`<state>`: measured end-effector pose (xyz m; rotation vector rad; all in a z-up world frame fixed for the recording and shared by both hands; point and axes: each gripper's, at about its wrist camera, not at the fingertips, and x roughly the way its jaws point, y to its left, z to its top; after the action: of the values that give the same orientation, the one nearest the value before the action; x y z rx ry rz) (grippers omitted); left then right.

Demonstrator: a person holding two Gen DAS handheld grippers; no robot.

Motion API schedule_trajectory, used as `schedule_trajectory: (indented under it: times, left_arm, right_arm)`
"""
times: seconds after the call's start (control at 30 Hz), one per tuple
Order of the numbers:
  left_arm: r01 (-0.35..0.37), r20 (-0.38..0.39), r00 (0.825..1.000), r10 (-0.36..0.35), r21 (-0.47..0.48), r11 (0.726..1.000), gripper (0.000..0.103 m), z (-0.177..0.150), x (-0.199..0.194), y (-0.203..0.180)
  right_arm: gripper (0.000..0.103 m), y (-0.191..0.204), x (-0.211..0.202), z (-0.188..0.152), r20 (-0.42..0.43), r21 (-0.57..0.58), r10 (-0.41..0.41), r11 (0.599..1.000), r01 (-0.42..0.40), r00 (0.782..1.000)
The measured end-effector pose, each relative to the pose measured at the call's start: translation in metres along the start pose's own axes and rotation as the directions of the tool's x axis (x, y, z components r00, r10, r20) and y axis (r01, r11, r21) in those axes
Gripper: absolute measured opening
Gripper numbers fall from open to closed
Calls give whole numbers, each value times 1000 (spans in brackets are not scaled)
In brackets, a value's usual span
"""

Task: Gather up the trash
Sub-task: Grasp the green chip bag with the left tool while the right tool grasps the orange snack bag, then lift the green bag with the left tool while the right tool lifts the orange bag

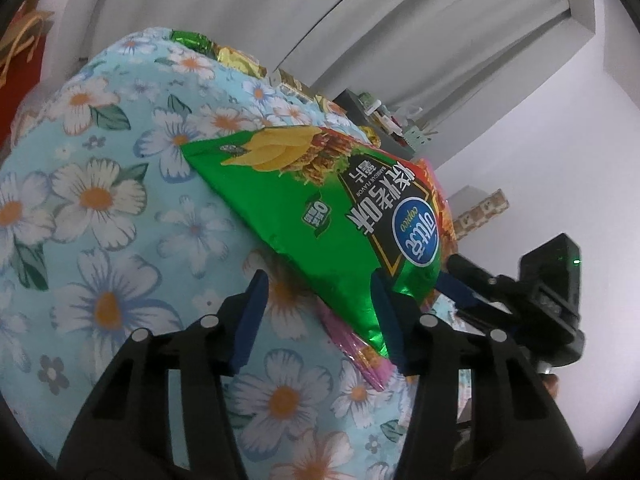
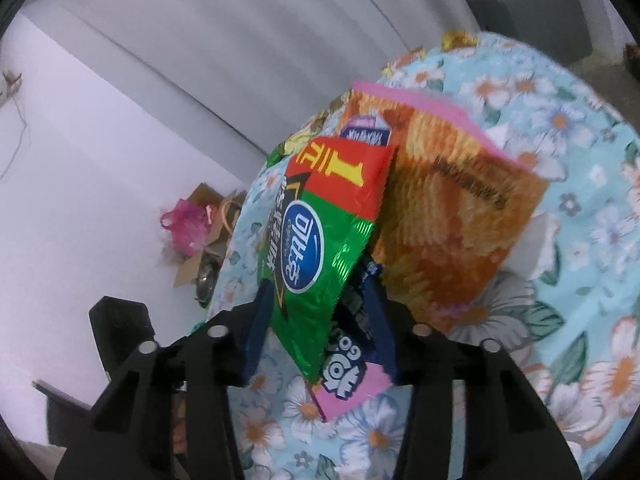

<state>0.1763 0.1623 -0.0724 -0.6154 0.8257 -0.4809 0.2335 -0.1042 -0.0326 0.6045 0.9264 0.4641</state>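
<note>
A green barbecue chip bag (image 1: pixel 320 208) lies over a pink-and-orange chip bag (image 2: pixel 448 208) on the floral-covered table (image 1: pixel 120 208). My left gripper (image 1: pixel 316 312) is open, its fingers on either side of the green bag's lower corner. In the right wrist view the green bag (image 2: pixel 316 264) and the pink bag's end (image 2: pixel 348 384) sit between the fingers of my right gripper (image 2: pixel 320 320), which is open around both. My right gripper also shows in the left wrist view (image 1: pixel 520 292), at the bags' far end.
More foil wrappers (image 1: pixel 224 52) lie along the table's far edge. A grey cabinet (image 2: pixel 536 16) with small items stands behind. A cardboard box and a pink plastic bag (image 2: pixel 188 224) sit on the floor by the wall.
</note>
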Motion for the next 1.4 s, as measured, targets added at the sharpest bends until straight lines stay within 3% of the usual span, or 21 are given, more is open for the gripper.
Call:
schedule_trajectory:
  times: [0.13, 0.23, 0.4, 0.53, 0.77, 0.87, 0.9, 1.0, 1.1, 1.2, 1.3, 1.4]
  left_arm:
    - [-3, -13, 1000, 3, -33, 999, 49, -1, 0, 7]
    - [19, -22, 1000, -20, -80, 997, 49, -3, 0, 14]
    - [115, -16, 993, -121, -212, 971, 53, -3, -2, 31]
    - [128, -7, 991, -134, -262, 956, 54, 0, -2, 39]
    - [171, -3, 983, -182, -337, 926, 54, -3, 0, 49]
    - [223, 9, 971, -238, -382, 897, 54, -4, 1, 52]
    - [248, 17, 965, -263, -400, 883, 52, -5, 0, 52]
    - [268, 33, 960, -279, -403, 875, 50, -7, -2, 49]
    - [245, 39, 968, -248, -365, 898, 29, -6, -7, 43]
    - [241, 32, 969, -244, -324, 915, 16, -5, -10, 36]
    - [259, 43, 965, -257, -272, 927, 8, -3, -15, 27]
    - [285, 60, 958, -279, -242, 928, 3, -1, -21, 23]
  right_arm:
    - [14, 1, 7, -6, -31, 6, -4, 1000, 4, 1000]
    - [10, 0, 8, -13, -46, 30, 33, 999, -32, 998]
    - [6, -9, 8, -18, -74, 127, 146, 983, -136, 987]
    - [6, -14, 6, -26, -95, 166, 177, 973, -159, 980]
    - [5, -24, -3, -37, -75, 299, 376, 892, -339, 924]
    - [5, -23, -5, -41, -75, 316, 411, 874, -370, 908]
    - [5, -23, -6, -43, -80, 314, 411, 875, -369, 908]
    - [5, -17, -6, -50, -112, 286, 350, 908, -307, 930]
    - [5, -14, -4, -57, -144, 247, 279, 939, -239, 949]
    - [10, -15, -6, -59, -158, 212, 205, 962, -169, 966]
    - [13, -20, -12, -62, -150, 197, 144, 974, -114, 978]
    - [28, -33, -24, -59, -103, 216, 101, 973, -76, 990]
